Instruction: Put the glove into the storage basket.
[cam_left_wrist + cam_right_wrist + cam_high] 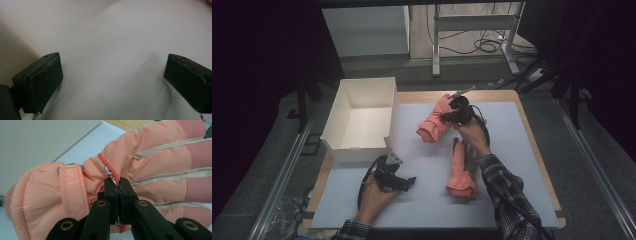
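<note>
The right gripper [117,185] pinches only a thin fold of the padded salmon-pink ski glove [75,192], which could slip free; the left gripper [112,75] gapes wide.

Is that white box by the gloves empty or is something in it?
Empty: in the high view the white box stands open-topped, with only its bare floor and walls showing inside.

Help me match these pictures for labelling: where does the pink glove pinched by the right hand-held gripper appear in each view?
High view: the held glove sits upper centre, right of the white box.
Left gripper view: only a sliver of pink at the top right corner, too small to identify.
Right gripper view: it spans the frame, pinched mid-back.
Shared landmark: the pale blue mat.
</note>
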The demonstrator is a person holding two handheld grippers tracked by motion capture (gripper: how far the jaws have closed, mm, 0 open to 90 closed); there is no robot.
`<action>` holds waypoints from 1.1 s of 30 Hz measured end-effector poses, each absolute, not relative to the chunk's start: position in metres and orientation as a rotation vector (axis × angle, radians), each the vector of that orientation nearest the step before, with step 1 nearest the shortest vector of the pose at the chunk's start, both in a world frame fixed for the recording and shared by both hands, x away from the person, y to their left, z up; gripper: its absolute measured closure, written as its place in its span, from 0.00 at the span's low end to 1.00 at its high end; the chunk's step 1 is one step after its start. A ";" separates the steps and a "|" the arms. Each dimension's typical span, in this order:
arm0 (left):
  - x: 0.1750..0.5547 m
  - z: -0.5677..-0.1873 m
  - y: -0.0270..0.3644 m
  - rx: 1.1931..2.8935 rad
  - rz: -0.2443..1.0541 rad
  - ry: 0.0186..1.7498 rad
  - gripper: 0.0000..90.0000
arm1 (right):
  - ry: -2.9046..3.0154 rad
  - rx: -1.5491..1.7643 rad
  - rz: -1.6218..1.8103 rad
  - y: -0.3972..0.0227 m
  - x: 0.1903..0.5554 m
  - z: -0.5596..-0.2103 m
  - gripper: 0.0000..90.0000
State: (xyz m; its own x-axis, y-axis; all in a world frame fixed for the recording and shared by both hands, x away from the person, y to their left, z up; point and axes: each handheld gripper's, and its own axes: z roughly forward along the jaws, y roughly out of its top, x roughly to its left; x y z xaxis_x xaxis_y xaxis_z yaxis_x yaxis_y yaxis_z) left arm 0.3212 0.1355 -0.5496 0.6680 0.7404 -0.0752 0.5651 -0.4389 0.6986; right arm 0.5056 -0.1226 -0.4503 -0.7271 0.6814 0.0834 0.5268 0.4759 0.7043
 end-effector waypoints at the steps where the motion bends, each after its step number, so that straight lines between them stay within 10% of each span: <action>1: 0.321 -0.550 0.135 2.165 0.314 1.003 0.02 | 2.517 1.036 1.092 -0.123 0.503 -0.447 0.96; 33: 0.321 -0.550 0.135 2.168 0.321 1.000 0.02 | 2.653 0.715 1.185 -0.189 0.405 -0.393 0.96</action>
